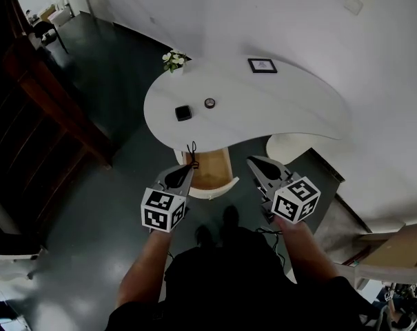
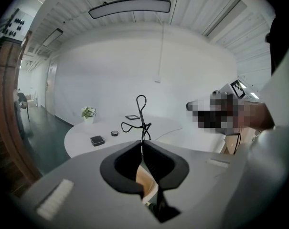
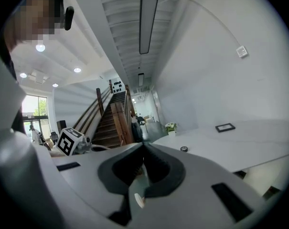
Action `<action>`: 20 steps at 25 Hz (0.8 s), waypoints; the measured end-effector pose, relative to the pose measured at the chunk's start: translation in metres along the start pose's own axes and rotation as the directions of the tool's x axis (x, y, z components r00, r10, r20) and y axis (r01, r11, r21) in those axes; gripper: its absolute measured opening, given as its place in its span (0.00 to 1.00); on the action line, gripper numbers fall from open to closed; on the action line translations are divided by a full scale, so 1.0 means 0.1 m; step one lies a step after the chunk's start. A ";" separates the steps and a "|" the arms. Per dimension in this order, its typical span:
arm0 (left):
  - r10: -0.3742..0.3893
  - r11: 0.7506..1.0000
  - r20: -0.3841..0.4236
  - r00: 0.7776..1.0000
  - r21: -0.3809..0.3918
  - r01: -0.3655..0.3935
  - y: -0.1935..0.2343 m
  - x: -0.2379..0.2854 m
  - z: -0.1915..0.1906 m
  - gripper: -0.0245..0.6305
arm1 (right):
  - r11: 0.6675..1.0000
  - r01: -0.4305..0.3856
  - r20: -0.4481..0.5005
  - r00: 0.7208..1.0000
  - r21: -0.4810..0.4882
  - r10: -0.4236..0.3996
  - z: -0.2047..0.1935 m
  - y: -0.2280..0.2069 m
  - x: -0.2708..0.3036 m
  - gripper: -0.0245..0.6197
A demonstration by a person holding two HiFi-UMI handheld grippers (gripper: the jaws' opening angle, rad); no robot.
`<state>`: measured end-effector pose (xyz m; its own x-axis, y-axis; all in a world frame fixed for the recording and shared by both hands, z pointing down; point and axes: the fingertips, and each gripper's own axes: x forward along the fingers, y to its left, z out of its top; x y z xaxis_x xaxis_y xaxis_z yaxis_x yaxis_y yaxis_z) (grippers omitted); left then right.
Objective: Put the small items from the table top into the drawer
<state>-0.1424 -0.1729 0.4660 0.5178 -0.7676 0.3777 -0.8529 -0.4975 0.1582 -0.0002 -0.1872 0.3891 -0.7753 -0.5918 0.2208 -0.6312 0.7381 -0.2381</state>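
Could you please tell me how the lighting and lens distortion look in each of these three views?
Head view: dim overall, the floor dark, the white table the brightest area, edges bowed. Left gripper view: strong fisheye with black corners, the ceiling lamp curved, the black tool crisp against the pale wall. Right gripper view: same fisheye, the window washed out at left.

Soft, even indoor light. A long white ceiling light bar [image 2: 130, 7] glows overhead. The curved white tabletop [image 1: 263, 109] reads bright; the glossy dark grey floor [image 1: 77, 240] is dim, with pale reflections. Gripper views bulge fisheye, corners black.
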 end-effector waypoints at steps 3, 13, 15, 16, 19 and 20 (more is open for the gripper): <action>-0.004 1.000 -0.032 0.999 0.010 0.004 0.05 0.08 -0.10 0.07 | 1.000 -0.001 -0.008 1.000 0.003 0.001 -0.04 -0.07 0.07 0.06; -0.051 0.998 -0.172 0.984 0.032 0.057 -0.02 0.56 -0.41 0.07 | 0.998 0.012 -0.027 1.000 0.063 -0.010 -0.23 -0.52 0.21 0.06; -0.063 0.997 -0.200 0.978 0.038 0.072 -0.06 0.68 -0.50 0.07 | 0.997 0.015 -0.035 0.999 0.082 -0.012 -0.31 -0.60 0.24 0.06; -0.070 0.996 -0.216 0.974 0.042 0.081 -0.08 0.74 -0.55 0.07 | 0.996 0.018 -0.039 0.999 0.089 -0.014 -0.35 -0.64 0.26 0.06; -0.089 0.993 -0.271 0.958 0.050 0.107 -0.11 0.90 -0.74 0.07 | 0.994 0.027 -0.053 0.998 0.106 -0.021 -0.49 -0.76 0.32 0.06; -0.096 0.992 -0.290 0.952 0.055 0.116 -0.12 0.95 -0.79 0.07 | 0.993 0.028 -0.058 0.998 0.115 -0.022 -0.54 -0.80 0.34 0.06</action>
<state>-0.0888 -0.2079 0.5719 0.5553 -0.5661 0.6093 -0.7820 -0.6048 0.1508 0.0246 -0.2487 0.4666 -0.7587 -0.5877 0.2809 -0.6513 0.6789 -0.3389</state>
